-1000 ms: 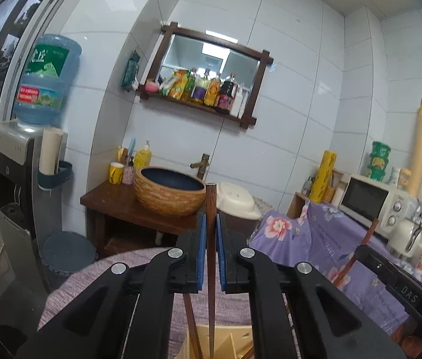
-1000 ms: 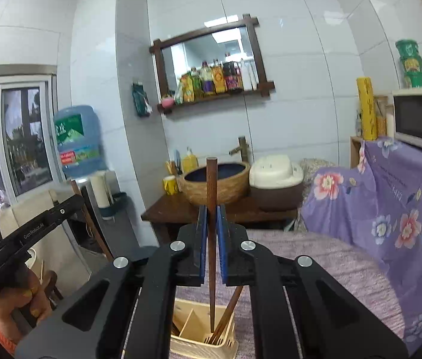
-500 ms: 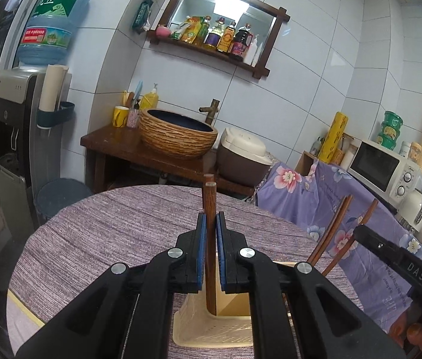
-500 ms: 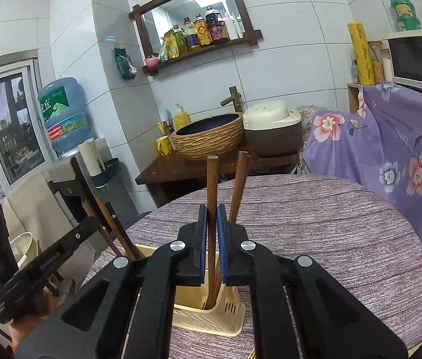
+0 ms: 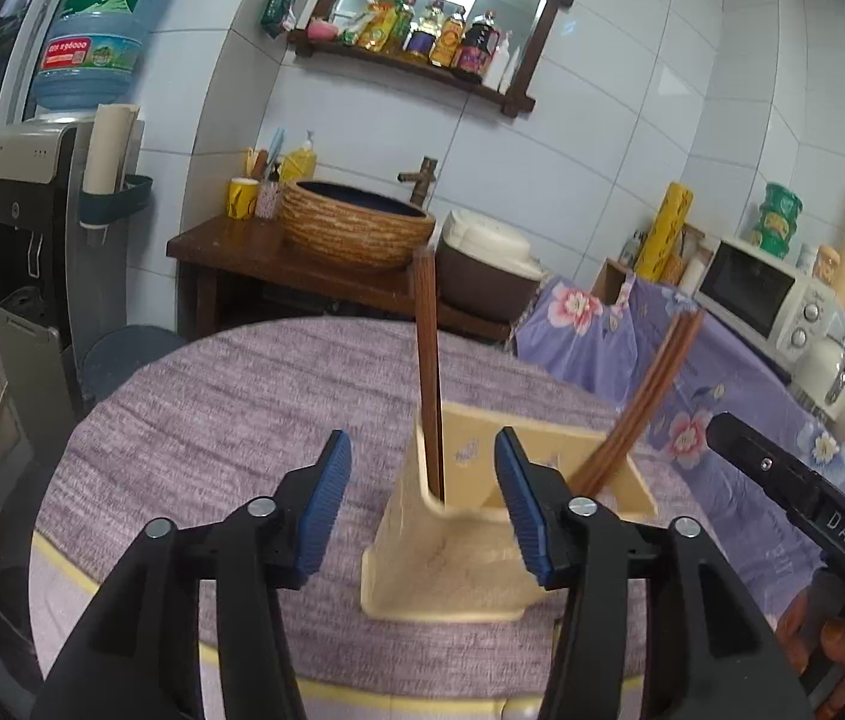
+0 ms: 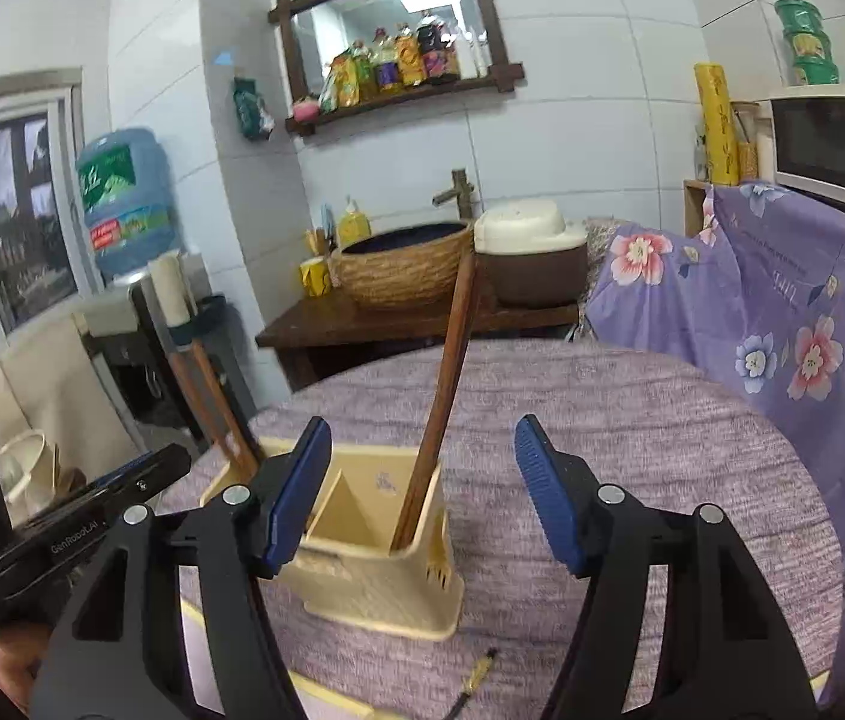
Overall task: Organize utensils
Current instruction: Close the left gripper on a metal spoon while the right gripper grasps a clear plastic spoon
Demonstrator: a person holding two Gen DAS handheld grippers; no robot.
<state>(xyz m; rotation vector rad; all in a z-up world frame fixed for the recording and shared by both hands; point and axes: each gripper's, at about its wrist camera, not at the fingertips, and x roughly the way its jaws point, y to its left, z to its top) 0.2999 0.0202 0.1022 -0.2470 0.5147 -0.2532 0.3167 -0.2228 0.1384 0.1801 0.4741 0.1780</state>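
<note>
Probably a home kitchen: tiled walls, microwave (image 5: 752, 288), rice cooker (image 5: 488, 270), water dispenser (image 5: 32, 228).

Behind the round table's purple woven cloth (image 5: 242, 420), a dark wooden stand (image 5: 254, 258) carries a woven basin (image 5: 356, 234) with a wooden tap (image 5: 422, 180) behind it and a yellow cup (image 5: 240, 198) beside it. Just right of the basin sits a brown-and-cream rice cooker (image 5: 485, 264). Up on the tiled wall, a framed mirror shelf (image 5: 422, 18) lined with bottles. Far left, a water dispenser (image 5: 32, 240) topped by a blue jug (image 5: 101, 30). Right side, a white microwave (image 5: 770, 300) above a floral purple cover (image 6: 782, 300).
</note>
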